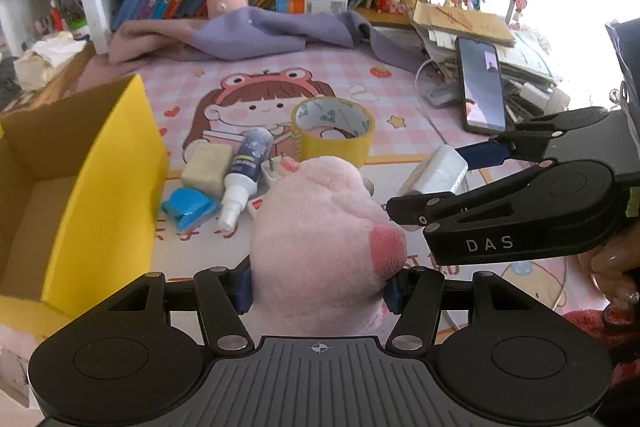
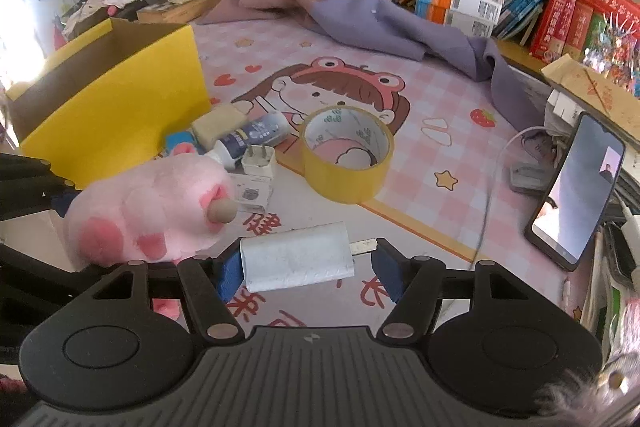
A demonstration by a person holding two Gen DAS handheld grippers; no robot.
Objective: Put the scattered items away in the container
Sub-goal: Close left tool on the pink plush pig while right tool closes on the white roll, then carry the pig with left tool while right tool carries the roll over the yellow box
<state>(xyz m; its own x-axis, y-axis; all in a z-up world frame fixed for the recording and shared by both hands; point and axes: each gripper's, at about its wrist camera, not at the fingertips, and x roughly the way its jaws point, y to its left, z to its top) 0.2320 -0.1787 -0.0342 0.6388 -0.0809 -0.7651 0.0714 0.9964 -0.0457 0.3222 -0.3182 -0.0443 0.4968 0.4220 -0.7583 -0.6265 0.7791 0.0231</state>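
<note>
Pink plush pig toy (image 1: pixel 320 239) clamped between left gripper (image 1: pixel 318 293) blue pads, lifted off pink cartoon desk mat (image 1: pixel 400 99); white rectangular wall charger (image 2: pixel 298 261) pinched lengthwise in right gripper (image 2: pixel 308 273), also raised. Open yellow cardboard box (image 1: pixel 100 187) at left, just beside both loads. Still on mat: yellow tape roll (image 2: pixel 346 157), white-and-blue spray bottle (image 1: pixel 244 175), beige eraser block (image 1: pixel 206 169), blue packet (image 1: pixel 190 207), small white plug (image 2: pixel 258 161).

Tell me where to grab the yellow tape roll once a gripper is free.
Take the tape roll by its wall, from above: one finger down the open core, the other outside on the near side. It lies flat with the hole facing up, and the near side is clear, while the white plug sits close on its left.
</note>
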